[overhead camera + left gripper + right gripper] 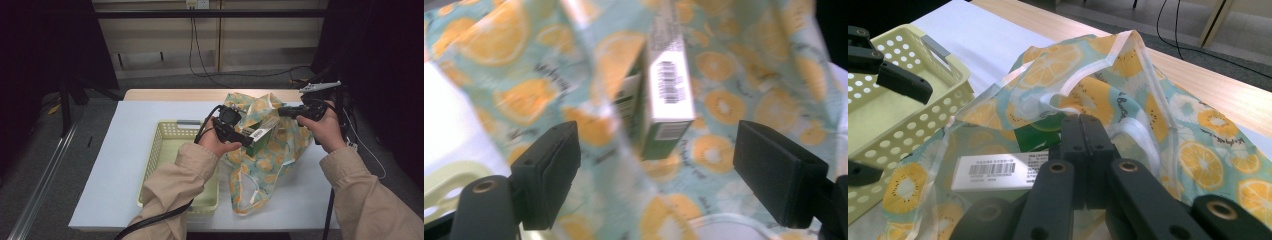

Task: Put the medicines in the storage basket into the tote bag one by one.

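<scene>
The green-and-white rectangular cardboard box stands inside the lemon-print fabric bag on the white table, its long axis tilted out of the bag mouth. A white label with a black barcode faces outward; the text is too small to read. The left gripper stands open, with its jaws apart and the box beyond them. The right gripper is closed, pinching the bag's rim. A pale yellow perforated plastic basket sits just beside the bag.
</scene>
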{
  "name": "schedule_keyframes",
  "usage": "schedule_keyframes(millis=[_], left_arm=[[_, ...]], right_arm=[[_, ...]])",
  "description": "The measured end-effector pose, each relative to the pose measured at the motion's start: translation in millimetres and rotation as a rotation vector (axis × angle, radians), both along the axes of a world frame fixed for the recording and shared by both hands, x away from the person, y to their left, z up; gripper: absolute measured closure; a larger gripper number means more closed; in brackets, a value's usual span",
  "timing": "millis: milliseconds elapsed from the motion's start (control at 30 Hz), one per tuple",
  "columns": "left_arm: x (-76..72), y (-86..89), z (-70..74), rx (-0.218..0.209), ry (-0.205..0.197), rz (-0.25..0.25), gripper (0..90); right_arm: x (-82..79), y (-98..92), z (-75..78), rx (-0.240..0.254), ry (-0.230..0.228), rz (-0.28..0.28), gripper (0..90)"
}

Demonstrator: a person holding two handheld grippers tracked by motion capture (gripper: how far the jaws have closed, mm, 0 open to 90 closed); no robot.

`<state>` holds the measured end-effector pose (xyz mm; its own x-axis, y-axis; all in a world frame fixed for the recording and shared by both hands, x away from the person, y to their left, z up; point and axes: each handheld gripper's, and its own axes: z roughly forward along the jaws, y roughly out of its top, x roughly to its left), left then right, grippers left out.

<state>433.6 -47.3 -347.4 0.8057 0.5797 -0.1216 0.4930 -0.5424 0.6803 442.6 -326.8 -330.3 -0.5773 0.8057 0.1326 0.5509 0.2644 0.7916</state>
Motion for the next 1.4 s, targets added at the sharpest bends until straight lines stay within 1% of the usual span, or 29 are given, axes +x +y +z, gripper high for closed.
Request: schedule_keyframes(millis=[67, 167, 233, 267, 300, 333, 367, 433, 500, 567, 600, 633, 700, 733, 767, 833, 867, 1000, 1067, 1100, 1133, 1200, 1233, 1300, 1400], left_arm=[[3.1, 0.2, -4.8, 0.012, 0.001, 0.007, 18.6], [7.5, -2.0, -13.2, 0.029, 0.015, 0.016, 18.8], [10.2, -3.6, -18.9, 0.045, 0.017, 0.029, 19.0], [11.8, -3.9, -21.6, 0.048, 0.029, 0.022, 19.8], [12.4, -4.8, -24.4, 0.061, 0.023, 0.029, 21.2], [13.0, -5.5, -26.6, 0.061, 0.031, 0.026, 21.8], [13.4, -6.3, -28.5, 0.070, 0.031, 0.022, 22.7], [13.7, -7.4, -30.8, 0.092, 0.030, 0.012, 30.6], [14.1, -8.5, -31.6, 0.100, 0.034, 0.007, 34.2], [13.8, -9.9, -32.4, 0.109, 0.042, 0.011, 41.6], [13.0, -10.6, -32.8, 0.102, 0.053, 0.021, 46.1], [13.0, -10.4, -32.9, 0.112, 0.057, 0.008, 52.0], [11.7, -10.6, -33.0, 0.122, 0.067, 0.002, 60.2], [10.1, -11.2, -33.1, 0.122, 0.076, 0.002, 68.0], [9.5, -11.0, -32.3, 0.132, 0.079, -0.009, 73.5], [8.0, -11.0, -31.4, 0.121, 0.086, -0.007, 82.8], [7.3, -10.5, -30.5, 0.112, 0.092, -0.004, 89.3], [6.9, -7.5, -26.6, 0.084, 0.117, 0.008, 90.0], [7.6, -4.8, -23.0, 0.072, 0.115, 0.012, 90.0], [7.9, -3.4, -20.6, 0.057, 0.118, 0.013, 90.0], [8.3, -1.6, -17.8, 0.039, 0.121, 0.012, 90.0], [7.9, 0.8, -12.3, 0.004, 0.124, 0.025, 90.0], [8.3, 2.3, -9.2, 0.000, 0.124, 0.023, 90.0], [9.2, 5.4, -2.7, -0.027, 0.136, 0.022, 90.0], [10.6, 8.9, 8.4, -0.041, 0.125, 0.035, 90.0]], right_arm=[[-0.2, -2.9, 0.2, -0.002, 0.001, -0.009, 90.0], [-0.5, -5.6, 0.5, 0.001, -0.001, -0.009, 90.0], [-0.9, -6.7, 0.9, 0.003, -0.002, -0.009, 90.0], [-1.0, -7.3, 1.1, 0.005, -0.004, -0.008, 90.0], [-1.2, -7.8, 1.2, 0.007, -0.004, -0.008, 90.0], [-1.6, -8.2, 1.3, 0.006, -0.005, -0.008, 90.0], [-1.9, -8.6, 1.6, 0.008, -0.006, -0.008, 90.0], [-2.6, -9.4, 2.0, 0.007, -0.010, -0.003, 90.0], [-3.4, -10.1, 2.6, 0.012, -0.011, -0.002, 90.0], [-4.3, -10.6, 3.6, 0.014, -0.015, -0.002, 90.0], [-4.6, -10.7, 4.0, 0.015, -0.016, -0.002, 90.0], [-5.0, -10.6, 4.2, 0.015, -0.017, -0.003, 90.0], [-5.4, -10.1, 4.3, 0.017, -0.018, -0.001, 90.0], [-5.4, -9.8, 3.9, 0.016, -0.020, 0.002, 90.0], [-5.6, -9.4, 3.4, 0.016, -0.019, 0.003, 90.0], [-5.8, -8.5, 2.2, 0.018, -0.020, 0.003, 90.0], [-6.0, -8.0, 1.4, 0.018, -0.018, 0.003, 90.0], [-6.6, -5.2, -2.2, 0.023, -0.014, 0.010, 90.0], [-6.5, -4.3, -3.4, 0.023, -0.012, 0.011, 90.0], [-6.5, -3.8, -3.9, 0.023, -0.012, 0.014, 90.0], [-6.5, -3.2, -4.1, 0.021, -0.010, 0.015, 90.0], [-6.6, -2.2, -5.3, 0.023, -0.011, 0.019, 90.0], [-6.9, -1.6, -5.9, 0.022, -0.008, 0.020, 90.0], [-7.1, -0.1, -7.1, 0.020, -0.005, 0.026, 90.0], [-7.5, 2.3, -6.2, 0.025, -0.009, 0.034, 90.0]])
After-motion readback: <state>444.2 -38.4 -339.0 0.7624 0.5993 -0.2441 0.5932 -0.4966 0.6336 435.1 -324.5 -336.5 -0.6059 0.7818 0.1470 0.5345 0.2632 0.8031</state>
